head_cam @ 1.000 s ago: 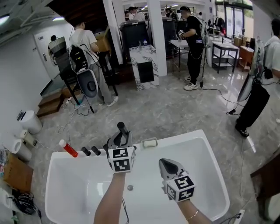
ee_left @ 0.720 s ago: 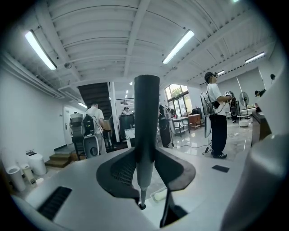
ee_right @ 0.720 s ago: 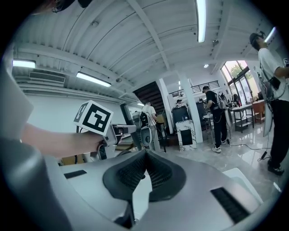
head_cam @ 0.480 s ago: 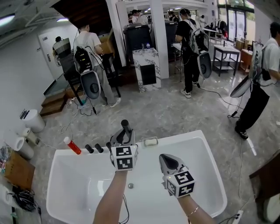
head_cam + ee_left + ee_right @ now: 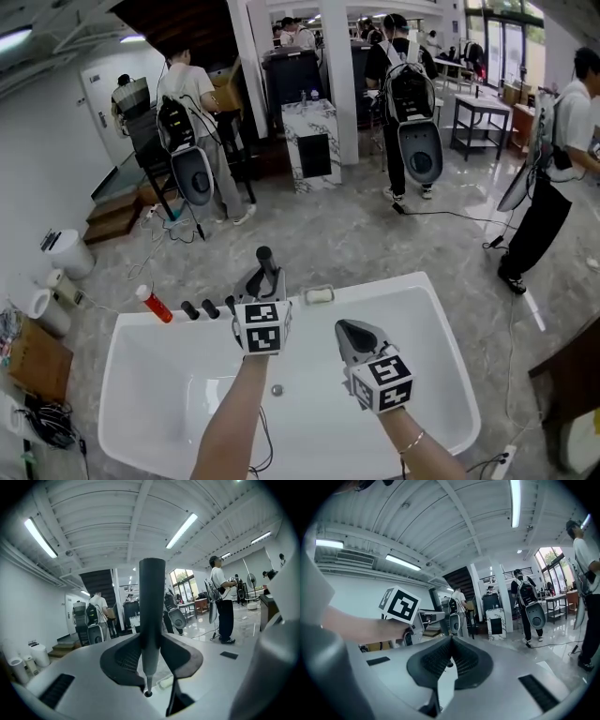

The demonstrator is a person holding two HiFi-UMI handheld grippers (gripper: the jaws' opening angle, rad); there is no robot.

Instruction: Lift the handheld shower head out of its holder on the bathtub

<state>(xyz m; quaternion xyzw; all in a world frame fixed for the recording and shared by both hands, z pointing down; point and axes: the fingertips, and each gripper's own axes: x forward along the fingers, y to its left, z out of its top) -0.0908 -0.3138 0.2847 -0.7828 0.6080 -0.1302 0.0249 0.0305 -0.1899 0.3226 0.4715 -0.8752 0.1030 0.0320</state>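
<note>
The handheld shower head point(image 5: 265, 259) is a dark, slim rod that stands upright above the white bathtub's point(image 5: 131, 330) far rim. My left gripper point(image 5: 262, 283) is shut on its handle, and the rod's top sticks out above the jaws. In the left gripper view the shower head point(image 5: 152, 602) runs straight up between the pads of my left gripper point(image 5: 151, 659), ending below in a thin stem. My right gripper point(image 5: 348, 332) hovers over the tub basin to the right, shut and empty. In its own view my right gripper point(image 5: 450, 642) has its pads meeting, and the left gripper's marker cube point(image 5: 400, 604) shows at the left.
On the tub's far rim sit a red-capped bottle point(image 5: 152, 305), two black knobs point(image 5: 201, 309) and a small white fitting point(image 5: 319, 295). A drain point(image 5: 277, 389) marks the basin floor. Several people with backpacks stand on the marble floor beyond, with a white bin point(image 5: 66, 255) at the left.
Both grippers have risen a little over the tub, the left one carrying the shower head up with it. In the background a person with a backpack has walked closer.
</note>
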